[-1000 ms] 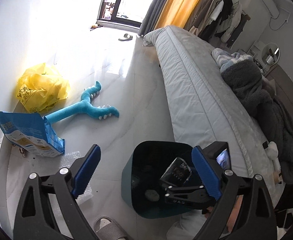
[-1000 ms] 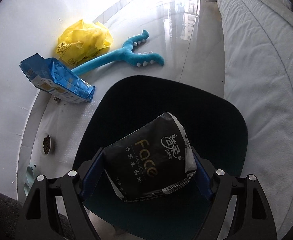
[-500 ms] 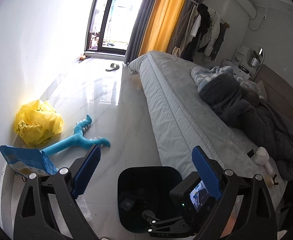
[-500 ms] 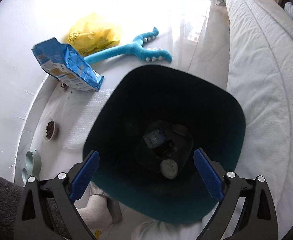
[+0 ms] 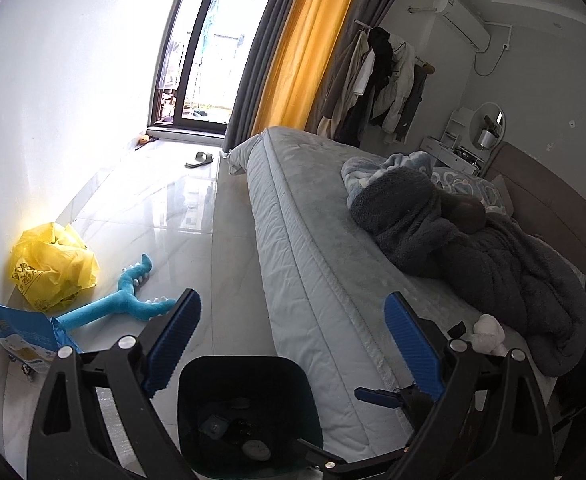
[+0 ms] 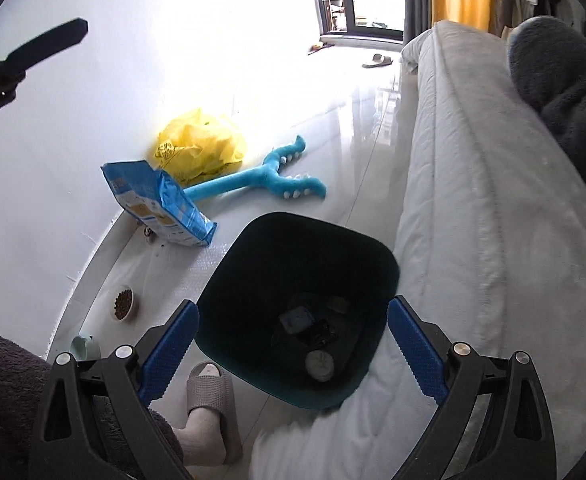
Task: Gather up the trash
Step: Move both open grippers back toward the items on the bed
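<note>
Where it sits by bed [image 6: 493, 200], dark teal bin [image 6: 229, 276] holds trash, possibly wrappers.

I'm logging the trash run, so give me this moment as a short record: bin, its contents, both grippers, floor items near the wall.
bin: dark teal bin on the floor against the bed
bin contents: several small items at the bottom, among them a pale round wad
right gripper: open, empty, above the bin
left gripper: open, empty
floor by wall: yellow plastic bag, blue pouch, blue plush toy, bowl of kibble
</note>
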